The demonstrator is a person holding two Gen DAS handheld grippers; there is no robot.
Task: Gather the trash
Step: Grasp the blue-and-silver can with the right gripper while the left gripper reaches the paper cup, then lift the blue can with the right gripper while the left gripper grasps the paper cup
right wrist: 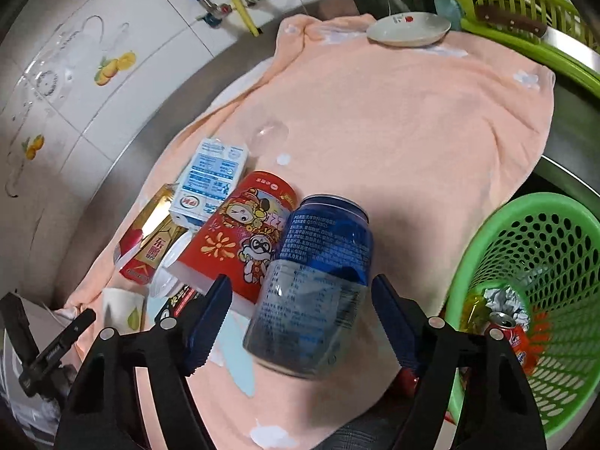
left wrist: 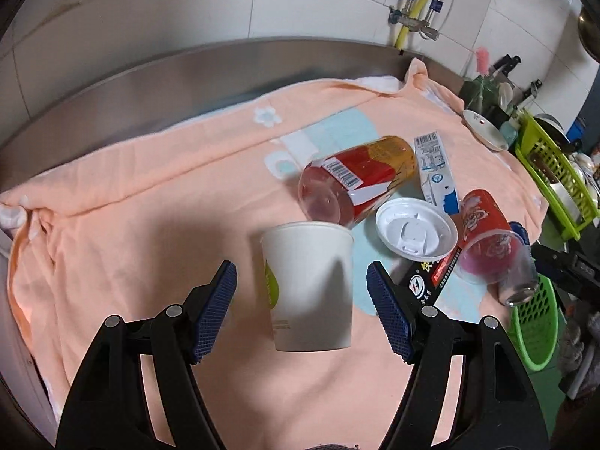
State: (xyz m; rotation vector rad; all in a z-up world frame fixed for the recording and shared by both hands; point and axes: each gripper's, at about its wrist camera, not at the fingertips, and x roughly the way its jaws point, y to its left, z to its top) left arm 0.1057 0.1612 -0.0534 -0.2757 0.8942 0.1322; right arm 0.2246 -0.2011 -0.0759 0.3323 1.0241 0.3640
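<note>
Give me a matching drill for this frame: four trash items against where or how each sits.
Items:
1. white paper cup
2. blue can
3. white plastic lid
4. crumpled foil

States:
A. inside the green basket
B. upright between the left gripper fingers, untouched
C. lying between the open right gripper fingers
D. flat beside the red cup

Pairs: 1-B, 2-C, 3-D, 4-A

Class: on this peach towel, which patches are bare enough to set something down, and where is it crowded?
Bare: the towel between the saucer and blue can; also left of the paper cup. Crowded: around the white lid.
</note>
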